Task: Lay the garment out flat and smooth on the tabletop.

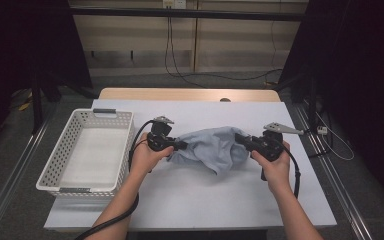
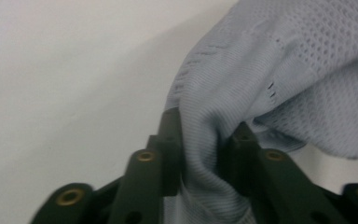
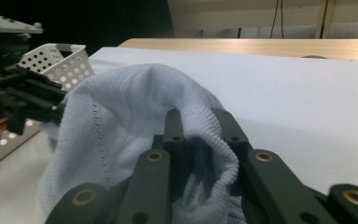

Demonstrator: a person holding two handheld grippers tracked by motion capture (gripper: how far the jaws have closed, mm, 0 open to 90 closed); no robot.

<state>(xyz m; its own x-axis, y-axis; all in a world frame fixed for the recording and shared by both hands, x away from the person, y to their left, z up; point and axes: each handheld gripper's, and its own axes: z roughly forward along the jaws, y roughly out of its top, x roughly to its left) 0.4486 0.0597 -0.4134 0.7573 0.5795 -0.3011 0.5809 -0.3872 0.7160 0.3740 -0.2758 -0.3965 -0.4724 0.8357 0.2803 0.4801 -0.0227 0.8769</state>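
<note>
A pale blue knitted garment [image 1: 211, 148] hangs bunched between two hand-held grippers, just to the right of a white perforated basket [image 1: 60, 159] on the white-covered table [image 1: 230, 200]. The left gripper [image 1: 179, 145] meets the garment's left end; in the left gripper view its jaws sit close together with a fold of the ribbed cloth [image 2: 205, 154] pinched between them. The right gripper [image 1: 240, 138] meets the garment's right end; in the right gripper view its jaws clamp a ribbed hem [image 3: 212, 140], which bulges up between them. The garment's middle sags toward the table, though whether it touches the surface is hard to judge from the high view. The left hand [image 1: 147, 157] lies just beside the basket's right wall; the right hand [image 1: 275, 165] is well apart from the basket, beyond the garment.
</note>
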